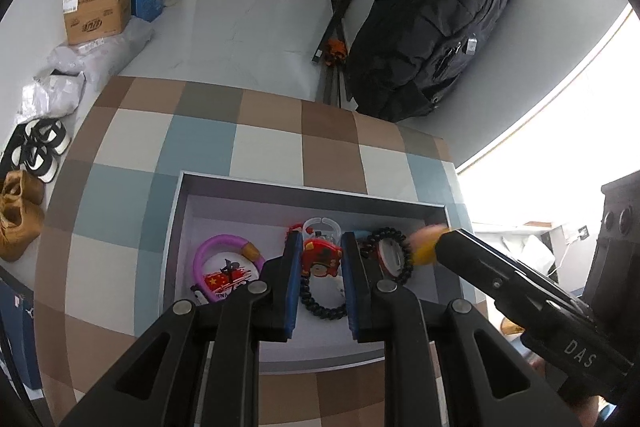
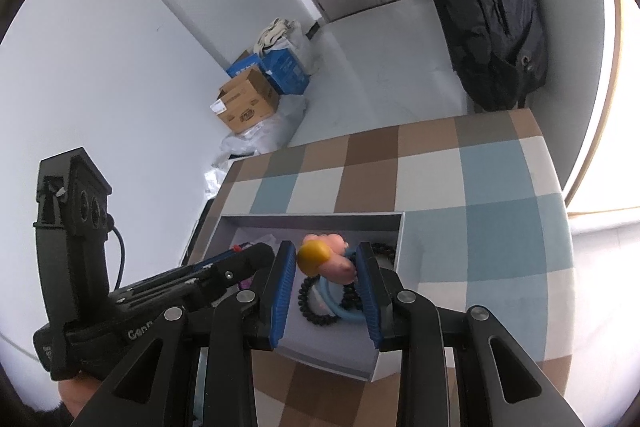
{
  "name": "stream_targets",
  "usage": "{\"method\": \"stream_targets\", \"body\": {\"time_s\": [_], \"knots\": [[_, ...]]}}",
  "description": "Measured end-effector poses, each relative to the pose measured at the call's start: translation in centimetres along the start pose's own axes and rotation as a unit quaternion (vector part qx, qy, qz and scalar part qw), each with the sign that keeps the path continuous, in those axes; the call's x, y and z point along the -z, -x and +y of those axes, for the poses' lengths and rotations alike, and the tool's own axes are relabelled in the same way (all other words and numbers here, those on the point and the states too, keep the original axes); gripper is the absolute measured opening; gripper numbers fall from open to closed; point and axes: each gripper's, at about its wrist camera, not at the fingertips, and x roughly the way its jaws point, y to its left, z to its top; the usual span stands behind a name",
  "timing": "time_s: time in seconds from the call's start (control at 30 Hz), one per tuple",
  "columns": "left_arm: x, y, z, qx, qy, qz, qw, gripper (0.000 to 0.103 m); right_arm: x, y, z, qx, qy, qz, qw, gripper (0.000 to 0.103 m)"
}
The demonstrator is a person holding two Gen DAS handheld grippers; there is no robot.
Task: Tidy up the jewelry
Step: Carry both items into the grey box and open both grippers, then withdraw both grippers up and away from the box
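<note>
Left wrist view: shallow rectangular grey box with thin card walls sits on a checked tablecloth of brown, blue and cream squares. Inside: purple ring bangle with a tan segment, lying over a white round badge printed with a red flag; red glossy cartoon charm; clear plastic open ring behind it; black coiled spiral band nearer the camera; black round-bead bracelet to the right. Left gripper hangs over the box, blue ribbed pads apart at a medium gap with the red charm showing between them; contact cannot be told. Right gripper enters from the right, a blurred yellow and pink thing at its tip.

Right wrist view: same grey box, one corner toward the camera. Right gripper fingers are set moderately wide, and a pink soft-looking figure with a smooth yellow cap shows between the pads; whether the pads touch it cannot be told. Below it in the box: black bead bracelet and light-blue smooth ring, overlapping. Left gripper lies across the box's left side.

Floor behind: cardboard cartons, black backpack.
</note>
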Motion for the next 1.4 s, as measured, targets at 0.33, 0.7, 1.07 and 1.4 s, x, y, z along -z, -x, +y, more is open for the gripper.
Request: {"method": "stream_targets", "body": {"time_s": [0.33, 0.7, 1.07, 1.4], "knots": [[0.0, 0.8, -0.6, 0.009, -0.004, -0.018, 0.9998, 0.066, -0.2, 1.9, 0.0, 0.013, 0.0, -0.037, 0.999, 0.048], [0.4, 1.7, -0.7, -0.02, -0.02, -0.03, 0.9992, 0.067, 0.2, 2.7, -0.2, 0.023, 0.009, -0.046, 0.999, 0.081], [1.2, 4.0, -1.0, -0.057, -0.042, -0.085, 0.9938, 0.067, 0.9, 4.3, 0.8, 0.026, 0.037, -0.072, 0.996, 0.096], [3.2, 5.7, -0.9, -0.092, -0.052, -0.125, 0.9864, 0.068, 2.9, 6.2, 2.5, 0.016, 0.077, -0.108, 0.991, 0.103]]}}
